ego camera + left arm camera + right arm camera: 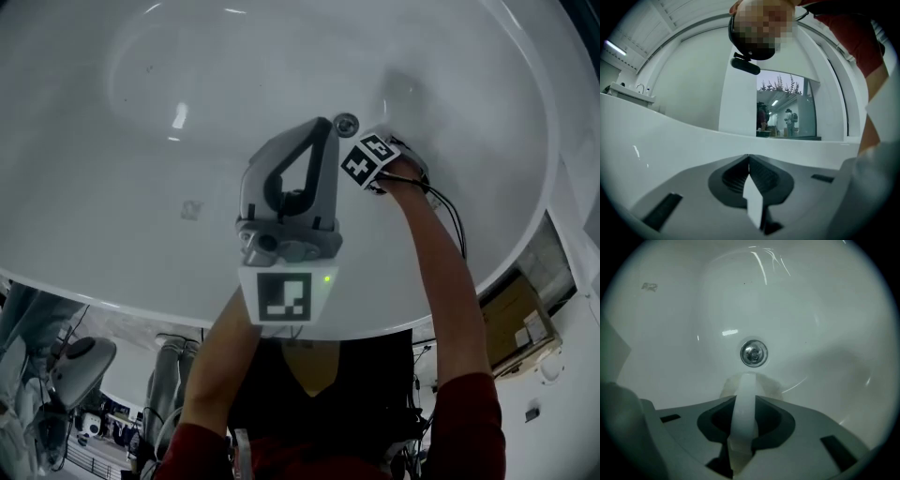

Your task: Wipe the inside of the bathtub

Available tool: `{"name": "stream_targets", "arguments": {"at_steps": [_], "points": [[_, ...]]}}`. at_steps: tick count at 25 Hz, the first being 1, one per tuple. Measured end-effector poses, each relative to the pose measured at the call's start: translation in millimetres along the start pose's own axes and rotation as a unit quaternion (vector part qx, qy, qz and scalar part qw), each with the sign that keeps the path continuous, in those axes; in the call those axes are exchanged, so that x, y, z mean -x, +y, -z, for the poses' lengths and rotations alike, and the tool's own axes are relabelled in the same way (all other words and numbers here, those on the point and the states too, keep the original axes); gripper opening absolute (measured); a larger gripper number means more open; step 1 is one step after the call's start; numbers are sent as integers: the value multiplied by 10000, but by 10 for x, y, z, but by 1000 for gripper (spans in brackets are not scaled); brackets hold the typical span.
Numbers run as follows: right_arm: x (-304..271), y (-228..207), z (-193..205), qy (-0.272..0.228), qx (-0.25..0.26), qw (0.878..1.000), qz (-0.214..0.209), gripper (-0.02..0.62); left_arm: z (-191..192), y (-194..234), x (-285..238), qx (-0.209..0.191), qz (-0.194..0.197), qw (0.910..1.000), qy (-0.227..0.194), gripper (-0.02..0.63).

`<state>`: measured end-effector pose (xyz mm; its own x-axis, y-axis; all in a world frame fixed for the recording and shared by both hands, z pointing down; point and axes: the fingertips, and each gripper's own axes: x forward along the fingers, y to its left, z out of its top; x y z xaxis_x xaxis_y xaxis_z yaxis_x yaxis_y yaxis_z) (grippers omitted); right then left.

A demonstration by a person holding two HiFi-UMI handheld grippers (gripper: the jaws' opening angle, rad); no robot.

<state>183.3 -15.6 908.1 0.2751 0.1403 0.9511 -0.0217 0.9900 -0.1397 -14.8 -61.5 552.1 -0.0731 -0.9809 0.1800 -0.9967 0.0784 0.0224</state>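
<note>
cloth (746, 383) between jaws of right gripper (743, 401), just beside bathtub (670, 333) drain (753, 353); left gripper (749, 158) jaws together

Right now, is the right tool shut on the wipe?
Shut on it: the white wipe sits pinched between the right tool's jaws, just short of the drain.

In the head view, the jaws of the right hand-held gripper (392, 161) are hidden behind its marker cube (368, 159), and the bathtub (112, 225) is cut off by the top edge. In the right gripper view, the lower end of the white cloth (744, 408) is hidden between the jaws. The figures (790, 121) beyond the window (806, 101) are too small to be made out.
</note>
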Motion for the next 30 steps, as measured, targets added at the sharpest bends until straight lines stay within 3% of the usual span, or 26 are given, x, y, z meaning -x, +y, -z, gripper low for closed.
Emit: {"name": "stream_targets", "arguments": {"at_steps": [6,11,15,23,30], "points": [[-2,10,-33,18,32,10000,1,92,36,46,43,84,-100,9999,22,15],[68,33,7,122,162,9997,114,92,-87,18,101,-3,-36,10000,-21,15],[271,67,82,-11,-15,10000,55,92,-257,-3,156,-75,10,10000,-51,15],[1201,151,252,-505,-316,9982,7,92,-786,-217,337,-111,290,9993,-214,15],[2169,240,829,-545,-532,9971,19,92,-1414,-481,487,-260,722,9959,-481,15]]}}
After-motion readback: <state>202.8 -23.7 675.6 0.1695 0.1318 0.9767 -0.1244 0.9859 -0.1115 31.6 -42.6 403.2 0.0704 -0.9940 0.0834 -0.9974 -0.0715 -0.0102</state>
